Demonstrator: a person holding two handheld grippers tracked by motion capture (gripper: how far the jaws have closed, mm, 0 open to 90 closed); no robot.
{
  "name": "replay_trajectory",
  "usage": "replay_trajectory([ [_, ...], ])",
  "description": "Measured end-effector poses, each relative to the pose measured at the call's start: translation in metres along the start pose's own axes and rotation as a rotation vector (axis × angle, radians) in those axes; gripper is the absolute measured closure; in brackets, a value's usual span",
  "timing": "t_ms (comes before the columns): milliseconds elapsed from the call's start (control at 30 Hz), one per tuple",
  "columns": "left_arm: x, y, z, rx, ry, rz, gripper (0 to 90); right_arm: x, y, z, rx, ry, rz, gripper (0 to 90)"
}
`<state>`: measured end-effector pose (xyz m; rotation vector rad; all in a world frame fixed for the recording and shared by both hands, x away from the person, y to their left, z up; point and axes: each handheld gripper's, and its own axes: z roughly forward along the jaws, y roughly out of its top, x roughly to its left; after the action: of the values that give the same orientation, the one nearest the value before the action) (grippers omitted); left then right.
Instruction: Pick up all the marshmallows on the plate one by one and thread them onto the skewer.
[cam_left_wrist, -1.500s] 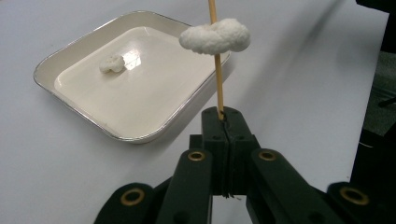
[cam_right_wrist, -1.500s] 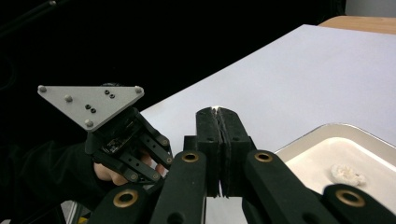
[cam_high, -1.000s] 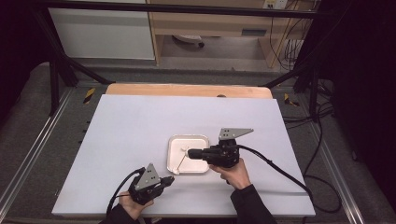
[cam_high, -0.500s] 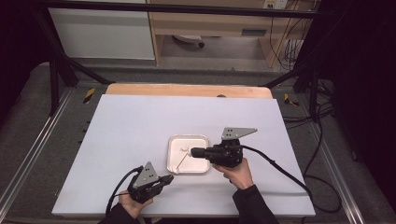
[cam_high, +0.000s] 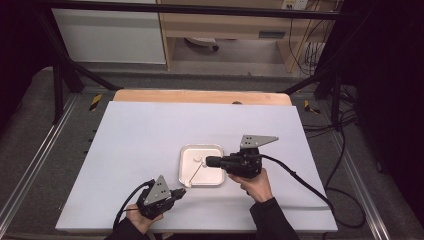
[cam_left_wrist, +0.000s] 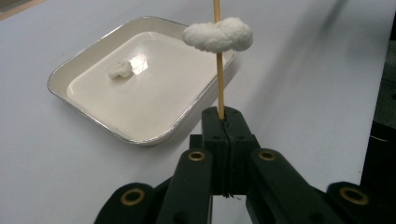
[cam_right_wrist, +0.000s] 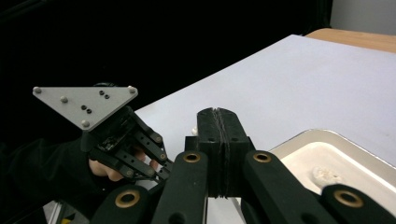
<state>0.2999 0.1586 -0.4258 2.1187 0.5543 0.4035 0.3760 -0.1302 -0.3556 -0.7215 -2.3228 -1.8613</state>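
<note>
It looked like a lab set up for recording. A white-topped table (cam_high: 150, 150) stood inside a frame of black struts (cam_high: 60, 75) and metal rails (cam_high: 30, 170), with black curtains (cam_high: 390, 100) at the sides, cables (cam_high: 320, 45) trailing over grey carpet (cam_high: 360, 165), and plain wooden shelving (cam_high: 225, 25) behind.

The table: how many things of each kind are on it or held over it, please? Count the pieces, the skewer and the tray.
White puffy pieces: 2, one on the skewer, one in the tray
Wooden skewer: 1
Tray: 1
Total: 4
</note>
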Motion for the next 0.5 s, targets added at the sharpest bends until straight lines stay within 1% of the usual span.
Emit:
replay_trajectory([
  [67, -0.0001, 0.0005, 0.0006, 0.001, -0.006, -0.003, 89.0, 0.0002, -0.0011, 0.0013, -0.006, -0.011, -0.007, 87.8],
  [167, 0.0025, -0.0005, -0.0004, -0.011, -0.007, -0.027, 89.0, 0.0004, -0.0019, 0.0031, -0.023, -0.003, -0.008, 86.3],
  [200, 0.0034, -0.0007, -0.0009, -0.012, -0.011, -0.032, 89.0, 0.0007, -0.002, 0.0036, -0.033, 0.003, -0.004, 82.4],
  [233, 0.0042, -0.0011, -0.0016, -0.017, -0.01, -0.037, 89.0, 0.0009, -0.002, 0.0037, -0.038, -0.004, -0.003, 73.9],
  [300, 0.0043, -0.0014, -0.0017, -0.017, -0.009, -0.041, 89.0, -0.0002, -0.0018, 0.0039, -0.033, 0.0, 0.013, 74.2],
  [367, 0.0039, -0.0016, -0.0008, -0.018, -0.009, -0.046, 89.0, 0.0003, -0.0021, 0.0042, -0.032, 0.0, 0.01, 73.1],
  [433, 0.0046, -0.0017, -0.0007, -0.023, -0.014, -0.054, 89.0, 0.0011, -0.0024, 0.0041, -0.035, 0.001, 0.006, 69.7],
  [500, 0.0046, -0.0019, -0.0007, -0.024, -0.014, -0.054, 89.0, 0.0016, -0.0023, 0.0037, -0.04, 0.012, 0.007, 64.9],
])
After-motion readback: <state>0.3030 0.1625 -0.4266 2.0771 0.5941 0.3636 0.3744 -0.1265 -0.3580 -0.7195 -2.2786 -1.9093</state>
